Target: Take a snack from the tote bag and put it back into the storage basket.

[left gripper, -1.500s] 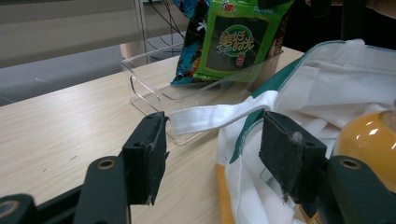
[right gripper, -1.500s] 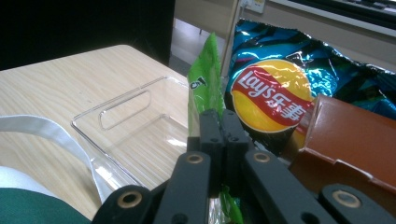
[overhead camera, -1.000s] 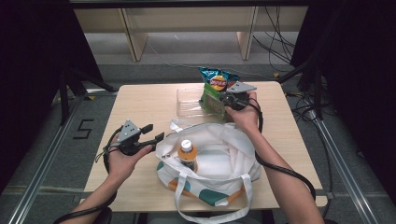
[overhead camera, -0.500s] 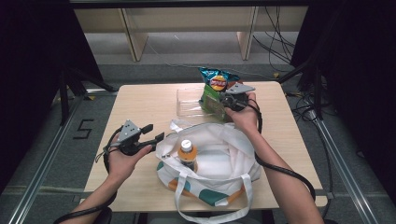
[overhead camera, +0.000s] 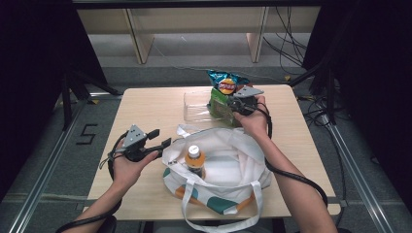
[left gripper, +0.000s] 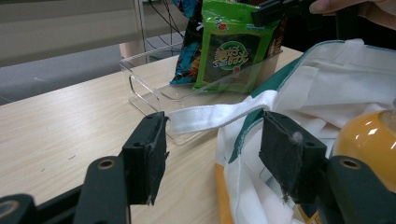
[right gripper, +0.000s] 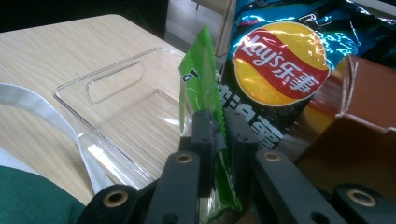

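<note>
my right gripper (right gripper: 218, 140) has its two black jaws squeezed tight on the edge of the green packet (right gripper: 201, 88). the packet stands up on its side in the clear tray (right gripper: 116, 107), right at the tray's end. just behind the packet is the blue chip bag (right gripper: 285, 60), touching it. a brown box (right gripper: 359, 126) sits beside the chip bag, close to my jaws. from the high view, my right gripper (overhead camera: 232, 103) is at the far side of the table (overhead camera: 145, 104), and the green packet (overhead camera: 219, 108) and the chip bag (overhead camera: 225, 82) stick up out of the clear tray (overhead camera: 197, 107).

my left gripper (left gripper: 210, 163) has its jaws wide apart and holds nothing. between the jaws i see the white strap (left gripper: 219, 114) of the tote bag (left gripper: 327, 93), lying farther off on the table (left gripper: 60, 121) and not touching the pads. from the high view, my left gripper (overhead camera: 160, 138) floats just beside the left edge of the tote bag (overhead camera: 233, 165). the bag is open and lies at the near side of the table. an orange bottle (overhead camera: 194, 159) with a white cap stands inside it. the bag's near strap (overhead camera: 218, 216) hangs over the table's front edge.
</note>
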Tool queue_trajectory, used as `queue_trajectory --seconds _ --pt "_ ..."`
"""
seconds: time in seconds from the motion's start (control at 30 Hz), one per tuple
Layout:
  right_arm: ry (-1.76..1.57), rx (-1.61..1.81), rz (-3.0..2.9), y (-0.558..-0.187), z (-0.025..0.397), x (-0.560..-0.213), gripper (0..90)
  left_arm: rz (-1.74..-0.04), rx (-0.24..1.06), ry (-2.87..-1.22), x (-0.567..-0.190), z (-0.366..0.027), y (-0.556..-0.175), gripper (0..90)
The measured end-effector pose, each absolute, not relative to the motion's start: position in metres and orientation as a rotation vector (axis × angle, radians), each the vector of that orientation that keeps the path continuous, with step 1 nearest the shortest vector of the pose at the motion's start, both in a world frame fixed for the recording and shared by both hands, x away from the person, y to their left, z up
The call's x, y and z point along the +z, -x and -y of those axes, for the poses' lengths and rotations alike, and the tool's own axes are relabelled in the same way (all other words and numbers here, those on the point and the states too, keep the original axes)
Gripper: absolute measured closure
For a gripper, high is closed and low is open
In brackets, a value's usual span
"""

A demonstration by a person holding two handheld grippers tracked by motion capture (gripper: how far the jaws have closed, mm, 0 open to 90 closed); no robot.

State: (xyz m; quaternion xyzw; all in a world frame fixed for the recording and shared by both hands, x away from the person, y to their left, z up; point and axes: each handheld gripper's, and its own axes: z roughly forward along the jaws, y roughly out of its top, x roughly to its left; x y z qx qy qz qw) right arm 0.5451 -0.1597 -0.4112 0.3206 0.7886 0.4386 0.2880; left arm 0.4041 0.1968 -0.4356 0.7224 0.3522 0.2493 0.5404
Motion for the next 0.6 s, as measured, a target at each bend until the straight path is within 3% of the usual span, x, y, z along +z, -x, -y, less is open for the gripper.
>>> queue_trajectory --seconds 0.6 --pt "-0.825 1.153 -2.105 -0.5435 0.1572 -0.4081 78.4 -0.834 0.598 -1.719 -0.4352 -0.1976 -0.4042 40.2"
